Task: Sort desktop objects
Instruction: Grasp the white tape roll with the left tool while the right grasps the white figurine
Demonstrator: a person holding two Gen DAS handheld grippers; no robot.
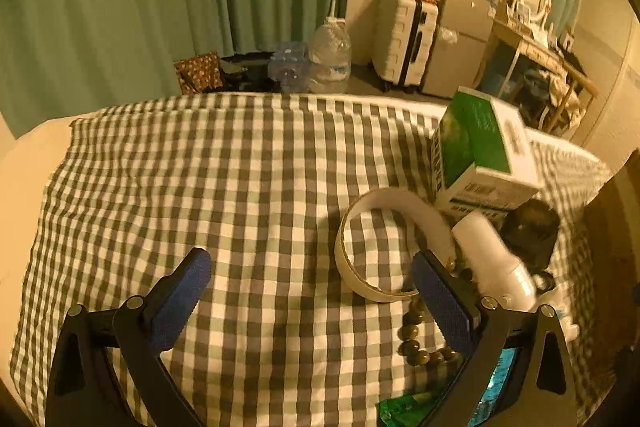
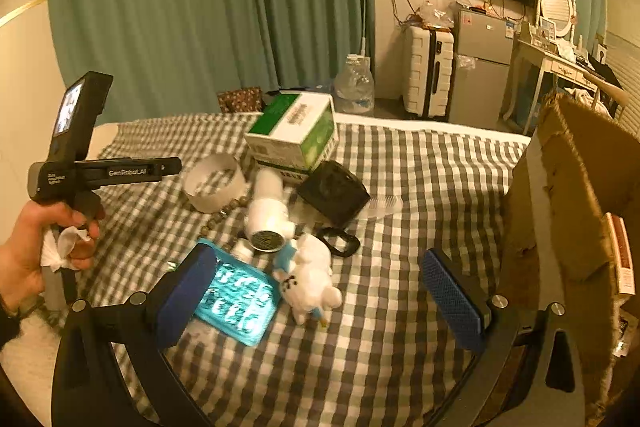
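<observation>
Desktop objects lie clustered on the checked cloth [image 2: 400,187] of the bed: green-and-white carton [image 2: 294,131] at the far side, tape ring [image 2: 214,181] just left of it, white bottle [image 2: 268,215] and black box [image 2: 334,193] in front. Bead string [image 2: 224,213] runs beside the tape ring. White plush toy [image 2: 310,277] touches a blue packet [image 2: 240,301]. Cardboard box [image 2: 576,211] stands at the right edge. Left tool [image 1: 312,295] is spread wide, holding nothing, over bare cloth, its right finger by the tape ring [image 1: 380,243]. Right tool [image 2: 320,291] is likewise wide apart and empty, above the plush toy.
</observation>
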